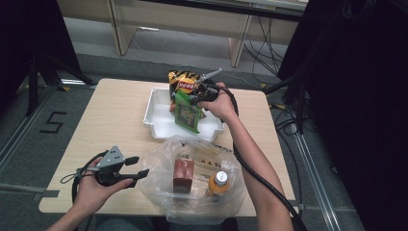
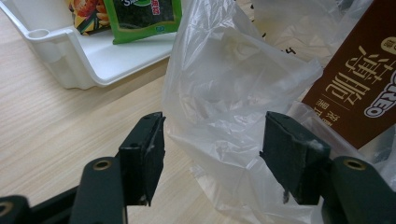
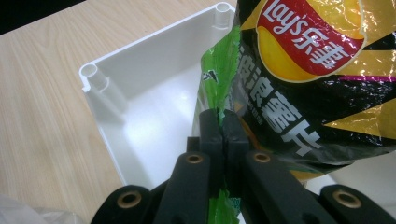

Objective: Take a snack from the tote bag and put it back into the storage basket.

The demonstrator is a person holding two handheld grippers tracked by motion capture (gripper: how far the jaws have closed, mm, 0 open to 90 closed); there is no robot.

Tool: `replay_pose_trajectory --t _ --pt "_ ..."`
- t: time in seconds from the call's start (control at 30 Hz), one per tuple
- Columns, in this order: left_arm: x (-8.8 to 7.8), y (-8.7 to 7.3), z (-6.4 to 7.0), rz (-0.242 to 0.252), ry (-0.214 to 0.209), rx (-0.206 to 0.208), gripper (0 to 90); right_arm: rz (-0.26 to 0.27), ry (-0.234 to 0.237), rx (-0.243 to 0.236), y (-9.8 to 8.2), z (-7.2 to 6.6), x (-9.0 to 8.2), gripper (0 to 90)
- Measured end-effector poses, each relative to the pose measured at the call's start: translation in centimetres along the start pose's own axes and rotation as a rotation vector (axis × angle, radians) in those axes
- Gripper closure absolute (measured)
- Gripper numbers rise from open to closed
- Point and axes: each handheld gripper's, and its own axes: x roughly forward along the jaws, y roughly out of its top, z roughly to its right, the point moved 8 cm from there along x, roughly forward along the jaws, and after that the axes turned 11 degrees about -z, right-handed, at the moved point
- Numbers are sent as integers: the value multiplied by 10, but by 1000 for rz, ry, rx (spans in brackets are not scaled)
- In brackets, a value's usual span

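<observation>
A green snack packet (image 1: 186, 112) hangs over the white tray (image 1: 156, 114), with my right gripper (image 1: 196, 98) shut on its top edge. In the right gripper view the jaws pinch the green packet (image 3: 219, 79) beside a black and yellow chip bag (image 3: 308, 70). The chip bag (image 1: 182, 83) stands in the tray's far side. My left gripper (image 1: 137, 167) is open at the left edge of a clear plastic bag (image 1: 192, 180). In the left gripper view its pads (image 2: 144, 154) stand either side of a fold of the plastic bag (image 2: 224, 107) without pressing it.
Inside the plastic bag stand a brown carton (image 1: 183, 176) and an orange drink bottle (image 1: 219, 183). The brown carton (image 2: 359, 79) is close to my left gripper. The wooden table (image 1: 110, 115) has free room at its left. Black cables trail along the right side.
</observation>
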Motion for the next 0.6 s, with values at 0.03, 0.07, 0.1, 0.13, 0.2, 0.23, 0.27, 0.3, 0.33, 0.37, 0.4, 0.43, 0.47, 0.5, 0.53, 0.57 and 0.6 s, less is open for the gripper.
replay_pose_trajectory --t 0.03,0.07,0.1,0.13,0.2,0.23,0.27,0.3,0.33,0.37,0.4,0.43,0.47,0.5,0.53,0.57,0.6 --pt "0 0 0 1 0 0 384 13 -1 2 1 0 2 900" --pt "0 0 0 0 0 0 385 -6 -1 -5 0 0 1 900" --pt "0 0 0 0 -1 0 384 -11 3 5 0 -1 3 900" --pt "0 0 -1 0 0 -2 384 -18 -4 6 -1 -1 3 900" --pt "0 -1 -1 -1 0 -3 385 -25 0 -6 -1 -2 5 894" --pt "0 -1 -1 -1 -1 -3 385 -19 -13 -19 0 -1 6 891" --pt "0 -1 -1 -1 0 -3 385 -13 -17 -18 0 -1 7 884" --pt "0 -1 -1 -1 0 -1 384 -32 -16 -6 -2 -2 7 879" --pt "0 -1 -1 0 0 -2 384 -19 -20 -27 -1 -1 9 874" --pt "-1 -1 -1 1 0 -5 384 -34 -14 -32 -2 -1 9 872" --pt "0 -1 -1 7 -1 -12 385 -32 -25 -35 -3 0 9 872" --pt "0 -1 -1 8 -2 -9 384 -18 -25 -18 -2 -1 11 872" --pt "0 -1 -1 7 -2 -7 385 -19 -24 -17 -2 -1 11 872" --pt "0 -1 -1 7 -1 -12 385 -27 -35 -28 -3 0 10 873" --pt "-1 -1 -1 0 1 -9 385 -36 -39 -30 -3 0 10 870" --pt "0 -1 -1 1 -1 -5 385 -47 -44 -16 -4 -1 9 865" --pt "0 -1 -1 1 -1 -5 385 -43 -37 -38 -3 -1 9 858"
